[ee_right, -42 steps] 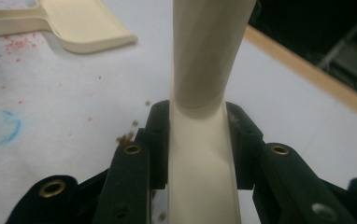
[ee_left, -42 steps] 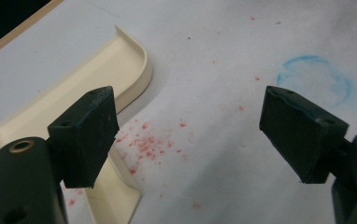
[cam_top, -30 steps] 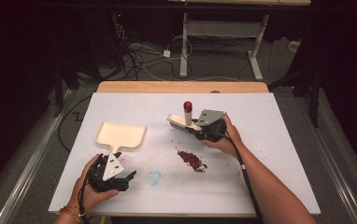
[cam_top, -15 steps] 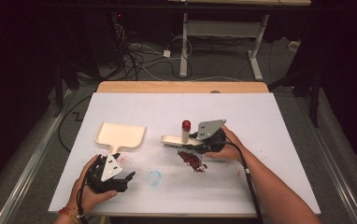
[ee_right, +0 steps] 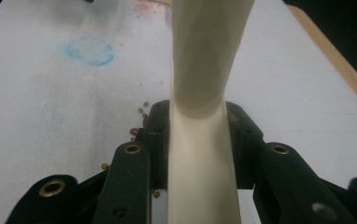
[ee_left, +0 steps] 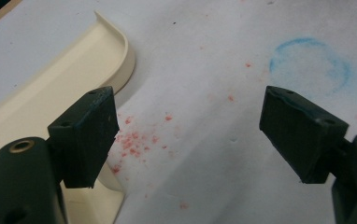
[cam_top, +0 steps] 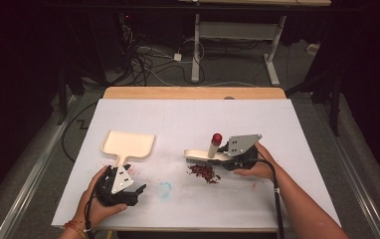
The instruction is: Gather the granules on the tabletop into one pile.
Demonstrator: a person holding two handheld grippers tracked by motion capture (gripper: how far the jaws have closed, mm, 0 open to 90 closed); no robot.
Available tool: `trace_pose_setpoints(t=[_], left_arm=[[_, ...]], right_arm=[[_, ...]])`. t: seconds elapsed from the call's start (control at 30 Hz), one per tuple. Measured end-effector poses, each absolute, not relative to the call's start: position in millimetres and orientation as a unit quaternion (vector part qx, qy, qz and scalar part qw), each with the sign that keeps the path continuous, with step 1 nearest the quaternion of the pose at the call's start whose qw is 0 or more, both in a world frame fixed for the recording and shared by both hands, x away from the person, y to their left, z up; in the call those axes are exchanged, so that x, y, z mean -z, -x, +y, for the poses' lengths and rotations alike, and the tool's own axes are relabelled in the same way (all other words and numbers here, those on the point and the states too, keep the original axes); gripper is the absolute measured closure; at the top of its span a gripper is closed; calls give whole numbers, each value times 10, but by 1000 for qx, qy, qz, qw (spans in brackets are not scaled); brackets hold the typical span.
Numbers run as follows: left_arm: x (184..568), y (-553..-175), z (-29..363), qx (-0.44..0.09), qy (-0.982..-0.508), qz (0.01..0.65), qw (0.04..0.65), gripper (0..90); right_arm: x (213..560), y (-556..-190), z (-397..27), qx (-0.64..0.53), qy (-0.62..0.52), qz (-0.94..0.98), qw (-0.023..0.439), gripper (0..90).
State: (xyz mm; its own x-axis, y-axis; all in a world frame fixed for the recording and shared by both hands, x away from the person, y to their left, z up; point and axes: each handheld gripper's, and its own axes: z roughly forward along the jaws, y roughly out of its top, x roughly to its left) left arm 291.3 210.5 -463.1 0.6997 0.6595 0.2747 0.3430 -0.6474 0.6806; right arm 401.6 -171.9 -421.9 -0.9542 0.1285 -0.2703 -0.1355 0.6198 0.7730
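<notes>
A cream dustpan lies flat at the table's left, and its rim passes behind my left pad. My left gripper rests just near of the pan's handle, open with nothing but bare paper between its fingers. My right gripper is shut on a cream brush whose red-tipped handle sticks up. In the right gripper view both jaws clamp the brush's cream body. A small pile of dark red beans lies right below the brush head; a few beans lie beside my right jaws.
White paper covers the table, with a wooden edge at the far side. A blue ring mark sits between the two hands, also seen as a blue ring. Fine red specks dot the paper by the dustpan.
My right gripper has carried the brush toward the near edge, bringing its head down beside the bean pile. The left gripper and dustpan have stayed put.
</notes>
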Motion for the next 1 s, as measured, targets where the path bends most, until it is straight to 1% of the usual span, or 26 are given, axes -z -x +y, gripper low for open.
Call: trace_pose_setpoints(t=[0.23,0.27,0.3,0.33,0.43,0.53,0.57,0.6,0.7,0.73,0.77,0.83,0.93,1.0], left_arm=[[4621,-2902,2115,-261,-868,287,310,188],[4621,-2900,2120,-261,-867,287,312,188],[4615,-2899,2128,-261,-868,287,310,188],[4607,-2896,2135,-262,-868,286,310,188],[4603,-2891,2135,-264,-866,286,314,188],[4595,-2881,2138,-267,-866,284,315,188],[4594,-2881,2140,-267,-865,284,315,188],[4594,-2883,2141,-267,-865,284,315,188],[4587,-2887,2141,-268,-864,284,316,188],[4587,-2887,2141,-268,-864,284,316,188],[4585,-2887,2139,-268,-864,283,317,188],[4586,-2889,2137,-268,-865,283,317,188],[4592,-2898,2135,-266,-866,283,316,188],[4594,-2900,2131,-265,-867,282,315,188]], right_arm=[[4104,-3937,-1831,-463,-27,869,172,674],[4041,-3872,-1867,-465,-37,866,181,674],[4041,-3872,-1867,-465,-37,866,181,674],[3980,-3796,-1902,-470,-42,863,179,674],[3920,-3682,-1940,-476,-45,863,164,674],[3939,-3528,-1953,-478,-39,867,137,674],[3939,-3528,-1953,-478,-39,867,137,674],[3979,-3437,-1916,-470,-33,873,128,674],[4030,-3342,-1824,-456,-17,882,116,674],[4030,-3342,-1824,-456,-17,882,116,674],[4064,-3321,-1760,-454,-8,885,100,674],[4114,-3330,-1697,-450,-6,889,90,674],[4207,-3372,-1611,-429,-4,899,86,674],[4223,-3411,-1578,-435,-7,897,83,674]])
